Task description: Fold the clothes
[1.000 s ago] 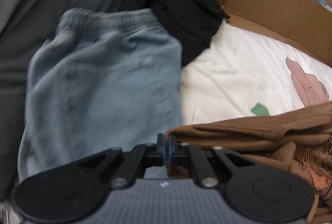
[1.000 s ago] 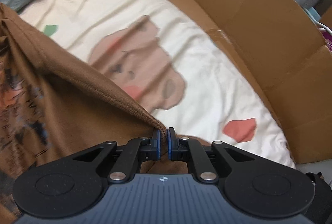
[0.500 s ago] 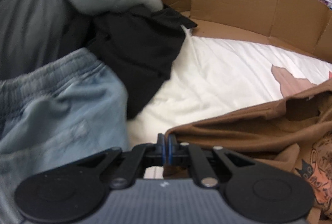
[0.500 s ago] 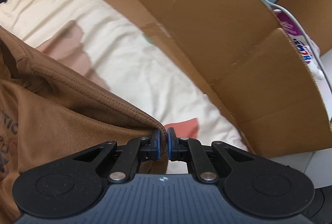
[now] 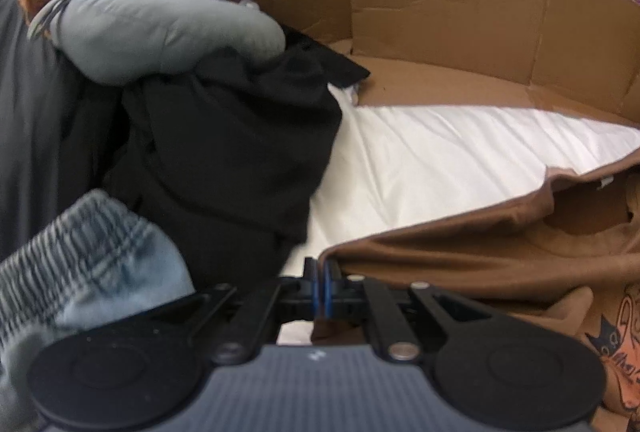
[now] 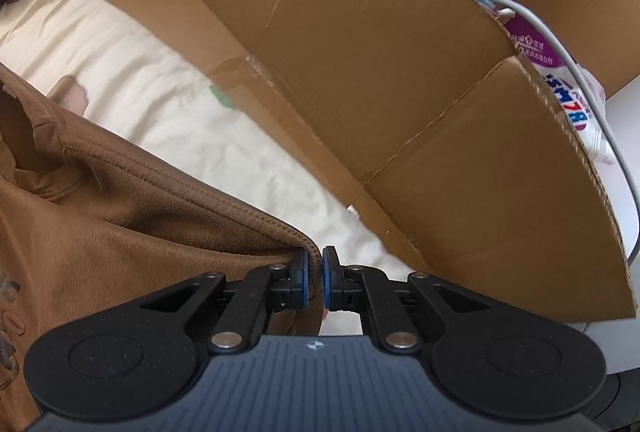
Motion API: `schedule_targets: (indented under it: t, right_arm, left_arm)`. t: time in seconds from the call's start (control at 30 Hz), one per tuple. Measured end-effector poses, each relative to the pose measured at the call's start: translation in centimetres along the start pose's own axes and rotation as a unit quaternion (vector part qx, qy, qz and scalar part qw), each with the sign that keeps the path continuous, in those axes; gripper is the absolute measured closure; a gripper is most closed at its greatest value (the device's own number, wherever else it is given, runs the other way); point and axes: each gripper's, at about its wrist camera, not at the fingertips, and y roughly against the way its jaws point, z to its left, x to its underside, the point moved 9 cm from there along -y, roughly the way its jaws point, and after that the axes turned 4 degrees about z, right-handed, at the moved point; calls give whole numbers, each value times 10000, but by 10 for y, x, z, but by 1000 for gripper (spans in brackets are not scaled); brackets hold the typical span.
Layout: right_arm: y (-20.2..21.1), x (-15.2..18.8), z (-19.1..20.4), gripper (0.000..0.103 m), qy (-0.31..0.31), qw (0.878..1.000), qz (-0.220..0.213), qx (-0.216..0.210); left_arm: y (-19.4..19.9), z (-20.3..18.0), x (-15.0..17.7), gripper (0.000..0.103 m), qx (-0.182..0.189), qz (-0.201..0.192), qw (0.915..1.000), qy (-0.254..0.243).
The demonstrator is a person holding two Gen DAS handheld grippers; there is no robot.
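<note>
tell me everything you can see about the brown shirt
The brown shirt looks like soft, slightly fuzzy knit with a stitched hem and an orange-and-black cartoon print that shows a cat. It is lifted and draped, not flat, above the white sheet. The left gripper and the right gripper each pinch its hem edge, and the cloth sags in folds between them.

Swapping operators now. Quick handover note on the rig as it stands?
Left gripper: shut on an edge of the brown shirt.
Right gripper: shut on another corner of the same shirt's hem.
Shirt hangs stretched between the two, above the white sheet. Pile of black, grey and blue clothes lies to the left.
Done: shirt picked up. Left: lay it out, fold it, then the pile.
</note>
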Motion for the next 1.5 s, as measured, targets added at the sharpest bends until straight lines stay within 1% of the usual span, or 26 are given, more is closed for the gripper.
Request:
schedule_targets:
  t: [0.17,0.27,0.37,0.43,0.57,0.63,0.7,0.73,0.77,0.8,0.83,0.87,0.93,1.0,1.03,1.07,1.17,1.23,1.3,1.33,1.4,1.43,1.5]
  right_arm:
    - [-12,-11,-8,98,-129,9998,104,-58]
    - [-21,-11,-13,98,-179,9996,209,-65]
    - [-32,-17,-16,98,-229,9993,281,-63]
    - [-37,-23,-18,98,-292,9993,238,-50]
    - [-56,-30,-11,97,-423,9989,196,-58]
    - [-68,-29,-4,96,-442,9988,153,-130]
    - [-72,-29,4,92,-282,9995,15,-140]
    - [-73,-29,9,85,-190,9997,-55,-133]
    - [-73,-29,11,81,-144,9997,-122,-135]
    - [-70,-30,12,77,-146,9995,-208,-183]
    - [-66,-31,12,70,-158,9991,-299,-235]
    - [-61,-33,13,66,-146,9986,-407,-292]
    - [-52,-37,15,61,-75,9974,-613,-373]
    - [-45,-42,15,57,-2,9967,-764,-288]
    - [-41,-45,15,54,-18,9962,-836,-262]
    - [-41,-46,12,52,-46,9964,-829,-167]
    - [-43,-46,2,50,-156,9973,-678,229]
    - [-52,-42,-3,51,-268,9983,-400,321]
    - [-60,-35,-5,51,-333,9990,-210,227]
    - [-62,-34,-5,51,-357,9990,-234,107]
    - [-53,-39,4,51,-410,9963,-563,-511]
    - [-48,-42,8,51,-437,9926,-745,-852]
    - [-43,-50,23,51,-294,9885,-877,-1193]
  left_arm:
    - [-11,0,-27,100,-45,-24,9999,-151]
    - [-20,0,-44,100,-76,4,9997,-233]
    - [-31,2,-55,100,-70,101,9998,-127]
    - [-42,4,-53,100,-31,276,9996,91]
    - [-54,0,-43,99,-9,435,9990,64]
    - [-60,-2,-38,95,3,514,9987,50]
    - [-66,-4,-33,89,16,591,9982,34]
    - [-62,-5,-33,86,70,565,9984,-33]
    - [-58,-6,-33,83,123,536,9984,-102]
    - [-53,-7,-34,81,155,453,9986,-220]
    - [-47,-9,-35,79,187,369,9986,-336]
    - [-41,-9,-37,76,222,278,9986,-396]
    - [-34,-11,-43,73,308,108,9986,-411]
    - [-29,-12,-51,70,378,-38,9984,-413]
    - [-30,-15,-52,70,386,-51,9983,-428]
    - [-31,-17,-54,70,395,-64,9982,-443]
    - [-40,-28,-62,70,503,-36,9972,-554]
    - [-44,-37,-64,70,559,-22,9964,-630]
    - [-48,-45,-66,70,614,-9,9956,-706]
    - [-50,-50,-67,70,643,-2,9952,-744]
    - [-53,-57,-67,70,743,-6,9937,-845]
    - [-51,-61,-67,70,830,-26,9925,-903]
    - [-50,-69,-69,64,984,-59,9901,-1003]
